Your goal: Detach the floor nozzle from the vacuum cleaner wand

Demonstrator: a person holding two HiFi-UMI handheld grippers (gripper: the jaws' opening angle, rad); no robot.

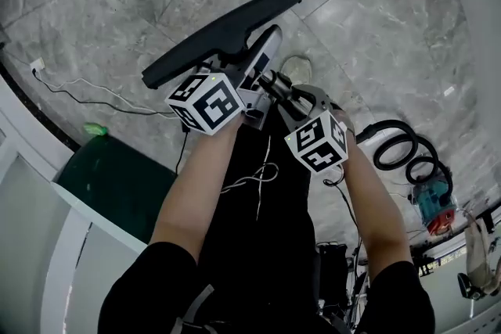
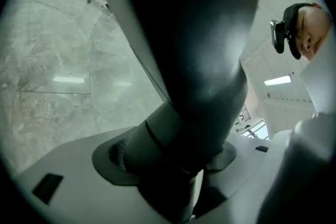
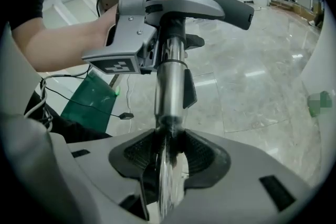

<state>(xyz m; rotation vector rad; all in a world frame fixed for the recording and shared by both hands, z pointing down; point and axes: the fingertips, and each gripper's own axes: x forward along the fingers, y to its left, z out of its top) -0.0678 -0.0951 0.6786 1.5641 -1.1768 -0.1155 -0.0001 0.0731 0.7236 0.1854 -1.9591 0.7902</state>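
- Clamped on wand [image 3: 169, 86] with right gripper [image 3: 167, 165] fingers: stiff, slick metal.
- Seemingly grasping nozzle [image 1: 223, 31] neck in left gripper [image 2: 176, 165] fingers: rigid, probably light; pull straight off.

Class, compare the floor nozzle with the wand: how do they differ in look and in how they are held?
The floor nozzle is a wide, dark, flat bar; the wand is a slim, shiny metal tube. The floor nozzle's thick neck fills the jaws of the left gripper, while the wand sits thin between the pads of the right gripper. Shared: both are off the floor, each clamped in one gripper.
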